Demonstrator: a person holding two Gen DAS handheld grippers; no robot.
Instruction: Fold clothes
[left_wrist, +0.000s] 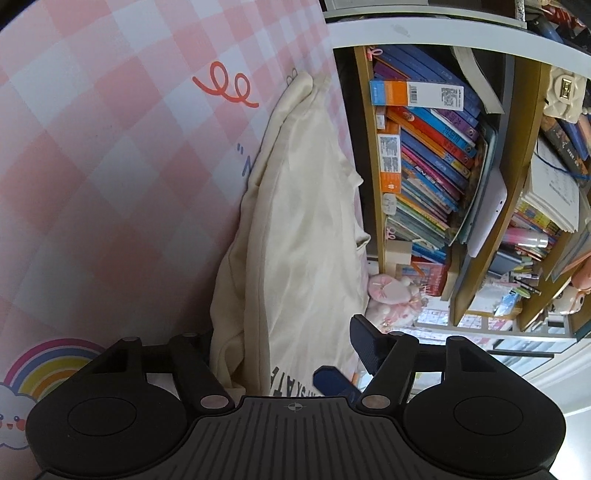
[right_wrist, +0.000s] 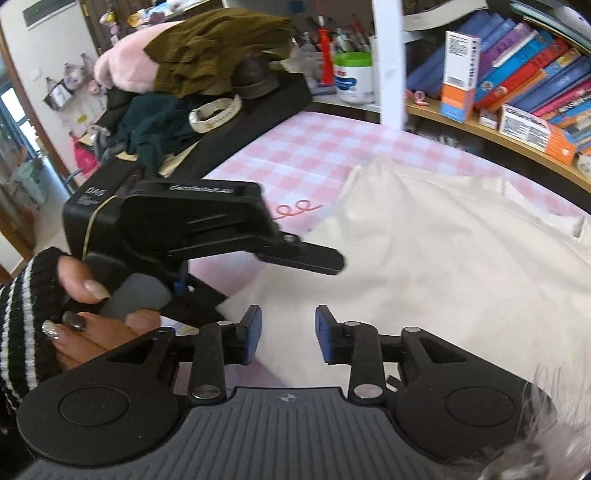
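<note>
A cream garment (left_wrist: 295, 240) with dark printed letters lies spread on a pink checked mat (left_wrist: 110, 147). In the right wrist view the cream garment (right_wrist: 443, 266) fills the middle and right of the checked mat (right_wrist: 314, 147). My left gripper (right_wrist: 273, 284) is rolled on its side at the garment's left edge, one finger above the cloth and one below. Cloth fills the gap of the left gripper (left_wrist: 284, 347) and hides one finger; the jaws stand wide apart. My right gripper (right_wrist: 288, 334) hovers open over the garment's near part, nothing between its blue pads (right_wrist: 325, 336).
A bookshelf (left_wrist: 424, 147) packed with books runs along the mat's far side (right_wrist: 517, 92). A black case (right_wrist: 280, 99) piled with olive and dark green clothes sits at the mat's back left. A pink plush (left_wrist: 391, 295) lies by the shelf. A striped-sleeved hand (right_wrist: 85, 295) holds the left gripper.
</note>
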